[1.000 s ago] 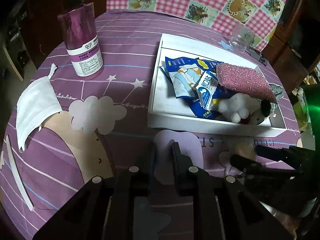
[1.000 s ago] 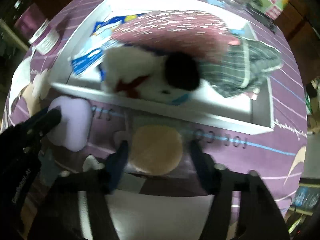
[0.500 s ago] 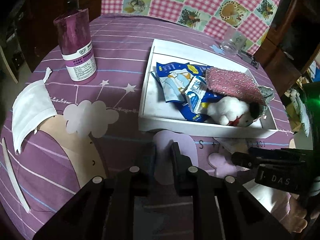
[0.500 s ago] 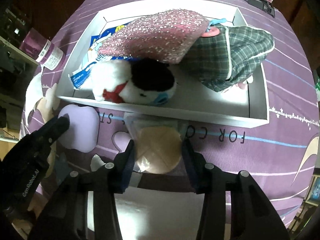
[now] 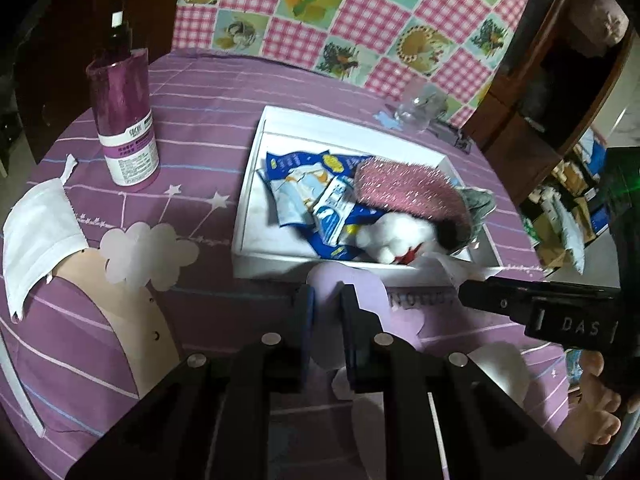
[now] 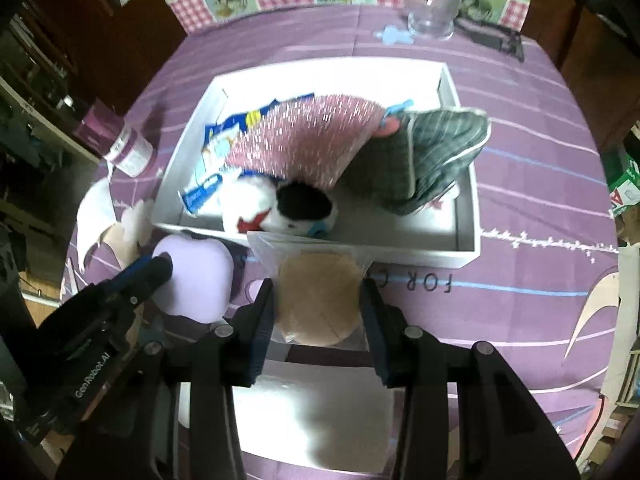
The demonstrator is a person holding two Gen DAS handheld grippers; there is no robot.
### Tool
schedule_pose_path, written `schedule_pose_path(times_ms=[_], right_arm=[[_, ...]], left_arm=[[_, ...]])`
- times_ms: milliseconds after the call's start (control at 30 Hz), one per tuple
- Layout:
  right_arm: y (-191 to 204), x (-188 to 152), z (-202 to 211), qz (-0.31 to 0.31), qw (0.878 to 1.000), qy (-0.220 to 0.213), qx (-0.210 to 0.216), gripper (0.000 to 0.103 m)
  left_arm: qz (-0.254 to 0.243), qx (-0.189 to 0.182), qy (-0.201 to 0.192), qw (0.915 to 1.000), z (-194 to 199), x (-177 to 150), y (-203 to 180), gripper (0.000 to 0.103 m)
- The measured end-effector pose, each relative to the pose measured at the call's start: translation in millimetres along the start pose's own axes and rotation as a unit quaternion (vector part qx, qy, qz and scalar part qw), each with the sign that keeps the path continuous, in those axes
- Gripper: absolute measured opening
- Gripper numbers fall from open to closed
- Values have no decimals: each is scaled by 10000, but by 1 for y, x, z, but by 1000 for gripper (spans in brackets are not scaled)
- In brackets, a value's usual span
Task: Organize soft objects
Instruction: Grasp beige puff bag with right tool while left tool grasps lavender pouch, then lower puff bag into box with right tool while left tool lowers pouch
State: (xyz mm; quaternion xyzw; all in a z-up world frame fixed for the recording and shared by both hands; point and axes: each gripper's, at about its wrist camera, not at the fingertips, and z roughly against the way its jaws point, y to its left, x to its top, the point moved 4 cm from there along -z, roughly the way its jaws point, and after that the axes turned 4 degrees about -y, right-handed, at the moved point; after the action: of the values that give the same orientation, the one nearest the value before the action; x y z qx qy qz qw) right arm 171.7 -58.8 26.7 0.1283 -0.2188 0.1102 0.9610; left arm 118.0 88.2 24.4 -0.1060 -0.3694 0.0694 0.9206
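Observation:
My left gripper [image 5: 325, 294] is shut on a lilac soft pad [image 5: 352, 280], held just in front of the white tray [image 5: 248, 200]; the pad also shows in the right wrist view [image 6: 192, 280]. My right gripper [image 6: 318, 292] is shut on a bagged tan round pad [image 6: 318, 296], held near the tray's [image 6: 466, 252] front wall. The tray holds blue packets [image 5: 304, 188], a pink sparkly cloth [image 6: 304, 136], a white and black plush [image 6: 276, 204] and a plaid pouch [image 6: 432, 152].
A purple bottle [image 5: 124, 120] stands at the left on the purple tablecloth. A white face mask [image 5: 36, 232] lies at the left edge. A clear glass [image 6: 430, 12] and a dark object [image 6: 496, 36] stand behind the tray. A white sheet [image 6: 312, 412] lies under my right gripper.
Both grippers have risen and drawn back a little with their pads. My right gripper has closed on the bagged tan pad and lifted it toward the tray's front wall.

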Motion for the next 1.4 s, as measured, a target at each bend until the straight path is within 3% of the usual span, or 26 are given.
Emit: schedule_pose_path(times_ms=[300, 567, 900, 1400], right_arm=[[1, 6, 1, -51, 9998, -181, 19, 43], [4, 11, 7, -71, 9988, -464, 142, 43], [1, 16, 12, -107, 9972, -710, 206, 43], [-4, 32, 12, -221, 9969, -740, 128, 44]], left_arm=[[-80, -320, -311, 9990, 6, 4, -10, 12], [-234, -372, -563, 9974, 9, 6, -19, 12], [-401, -228, -876, 9951, 14, 11, -28, 12], [-656, 180, -873, 9939, 1, 25, -46, 12]])
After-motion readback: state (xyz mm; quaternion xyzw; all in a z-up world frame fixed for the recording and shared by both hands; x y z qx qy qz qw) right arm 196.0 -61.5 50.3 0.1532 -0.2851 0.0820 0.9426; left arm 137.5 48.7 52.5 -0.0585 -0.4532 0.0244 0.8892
